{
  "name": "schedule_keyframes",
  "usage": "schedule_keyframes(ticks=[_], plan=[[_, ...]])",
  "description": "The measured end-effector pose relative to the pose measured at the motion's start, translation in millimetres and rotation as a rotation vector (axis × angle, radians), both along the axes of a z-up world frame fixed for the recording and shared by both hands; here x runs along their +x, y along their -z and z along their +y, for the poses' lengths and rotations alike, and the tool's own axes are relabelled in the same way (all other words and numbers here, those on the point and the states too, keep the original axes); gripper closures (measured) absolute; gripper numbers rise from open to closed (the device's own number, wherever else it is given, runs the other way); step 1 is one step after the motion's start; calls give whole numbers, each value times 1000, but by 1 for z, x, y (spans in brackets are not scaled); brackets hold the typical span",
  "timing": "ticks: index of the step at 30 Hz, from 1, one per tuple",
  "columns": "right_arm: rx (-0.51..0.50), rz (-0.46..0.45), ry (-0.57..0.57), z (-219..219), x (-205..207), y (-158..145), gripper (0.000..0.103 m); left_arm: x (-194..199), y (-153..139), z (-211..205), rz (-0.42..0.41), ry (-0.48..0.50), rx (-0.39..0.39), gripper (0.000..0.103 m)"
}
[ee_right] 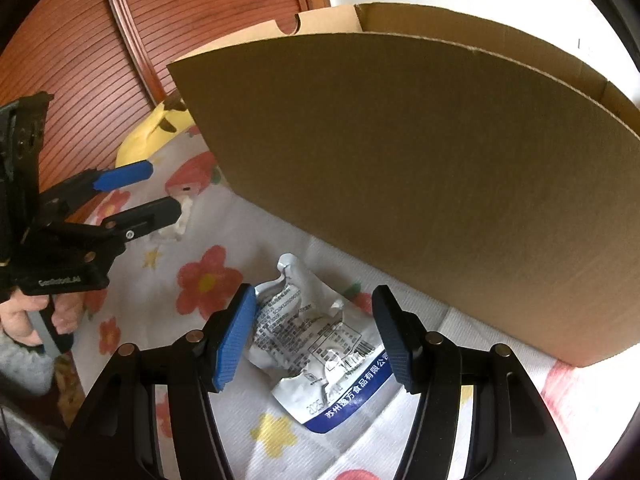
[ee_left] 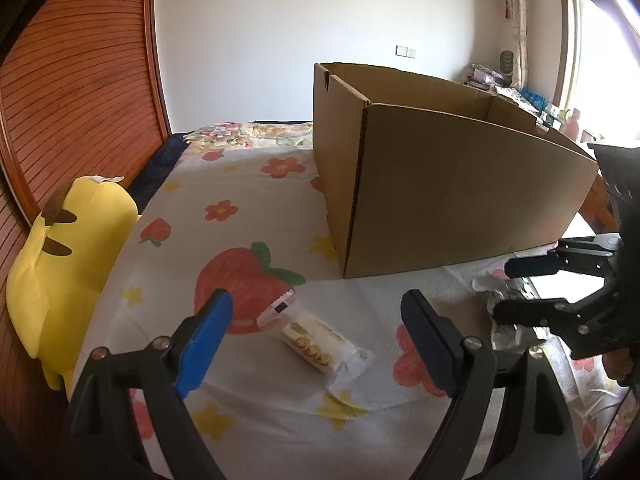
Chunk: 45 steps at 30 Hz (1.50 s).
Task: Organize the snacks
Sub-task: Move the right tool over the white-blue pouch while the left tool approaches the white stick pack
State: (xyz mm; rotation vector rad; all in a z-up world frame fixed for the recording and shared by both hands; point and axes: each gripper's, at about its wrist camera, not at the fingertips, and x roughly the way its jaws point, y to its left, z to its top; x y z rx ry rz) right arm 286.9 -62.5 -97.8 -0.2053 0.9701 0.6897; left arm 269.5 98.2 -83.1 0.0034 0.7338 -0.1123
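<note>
Readable print on the pouch and gripper

In the lower middle of the right wrist frame, the crumpled silver snack pouch [ee_right: 320, 344] carried "苏州逸方食品有限公司" on its blue band, a date starting "2025" and a barcode; the left gripper [ee_right: 160, 190] body read roughly "GenRobot.AI".

Cardboard box [ee_right: 400, 168] interior hidden; silver pouch [ee_right: 320, 344] print illegible.

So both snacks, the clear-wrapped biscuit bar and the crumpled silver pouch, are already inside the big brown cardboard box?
No. Both the biscuit bar and silver pouch lie on the flowered bedsheet outside the cardboard box, as each wrist view shows.
</note>
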Motion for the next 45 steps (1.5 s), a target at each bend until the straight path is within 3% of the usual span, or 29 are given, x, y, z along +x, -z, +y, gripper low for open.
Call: schedule_keyframes(ticks=[11,31,37,45], plan=[[34,69,-21,-14,-21,-4,38,-1,-1,-1,-8,-9,17,16],[-146,-98,-54,13,-44,7,35,-1,1,-2,0,-18,22,16],[-129,-120,-42,11,-45,9,30,-3,1,-1,0,-14,6,16],[-124,-129,-33,9,-47,9,31,-1,9,4,87,-31,-46,23]])
